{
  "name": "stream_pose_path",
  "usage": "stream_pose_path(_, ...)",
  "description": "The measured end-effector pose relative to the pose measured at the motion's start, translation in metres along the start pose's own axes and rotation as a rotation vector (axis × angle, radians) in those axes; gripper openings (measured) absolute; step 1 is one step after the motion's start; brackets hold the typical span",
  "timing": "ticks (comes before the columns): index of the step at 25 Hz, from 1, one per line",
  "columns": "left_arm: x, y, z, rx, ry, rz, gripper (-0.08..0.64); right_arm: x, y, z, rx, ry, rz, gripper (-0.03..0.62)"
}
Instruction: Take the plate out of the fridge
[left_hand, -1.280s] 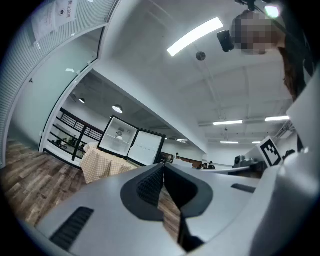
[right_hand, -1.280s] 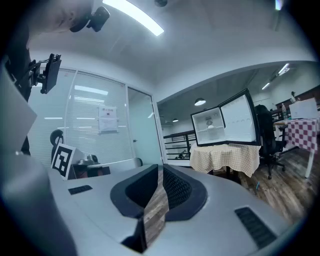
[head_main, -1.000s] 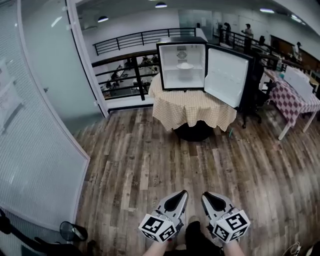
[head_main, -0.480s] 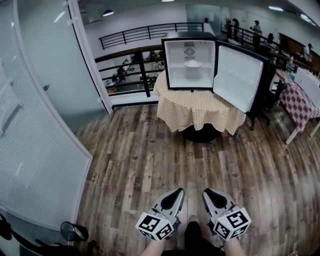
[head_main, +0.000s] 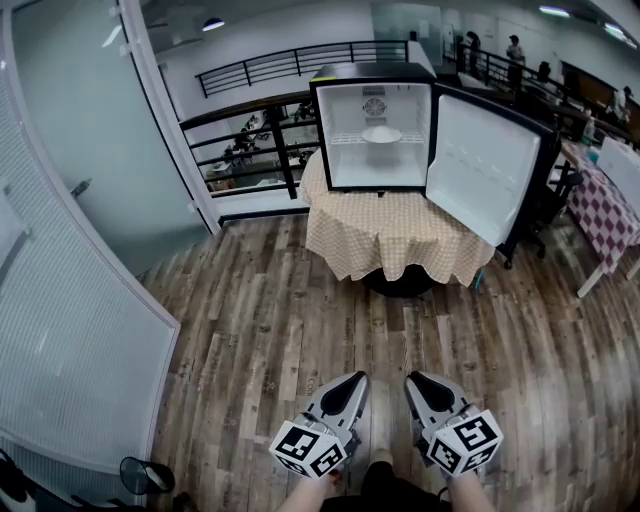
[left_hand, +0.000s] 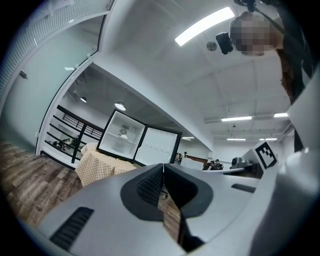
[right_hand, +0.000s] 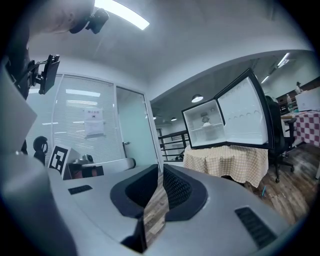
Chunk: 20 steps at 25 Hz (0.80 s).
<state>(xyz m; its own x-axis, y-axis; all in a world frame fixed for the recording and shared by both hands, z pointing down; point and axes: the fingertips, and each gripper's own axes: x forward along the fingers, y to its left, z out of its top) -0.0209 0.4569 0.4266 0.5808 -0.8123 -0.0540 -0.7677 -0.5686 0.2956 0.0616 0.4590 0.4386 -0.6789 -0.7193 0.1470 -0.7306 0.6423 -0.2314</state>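
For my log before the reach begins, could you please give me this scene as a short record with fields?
fridge: on the cloth-covered table
door: wide open, at the right in the head view
plate: on the shelf inside the fridge
left gripper: shut, empty, low over the wood floor
right gripper: shut, empty, beside the left gripper
task state: plate not yet reached; both grippers far short of the fridge

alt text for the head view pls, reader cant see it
A small black fridge stands open on a table with a checked cloth, across a wooden floor, with a white plate on its shelf. In the foreground, the left gripper and right gripper are held low, side by side, jaws closed and empty.
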Motion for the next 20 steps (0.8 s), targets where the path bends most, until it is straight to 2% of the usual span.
stream_pose_path(8,0.054,0.020,0.006,0.013,-0.010,-0.001,0.012,0.033,-0.043,0.017,-0.011,-0.007,0.018,0.054)
stream_pose_path(20,0.078,0.034,0.005,0.012,-0.013,0.021,0.012,0.046,-0.068,0.021,0.007,-0.016,0.020,0.055)
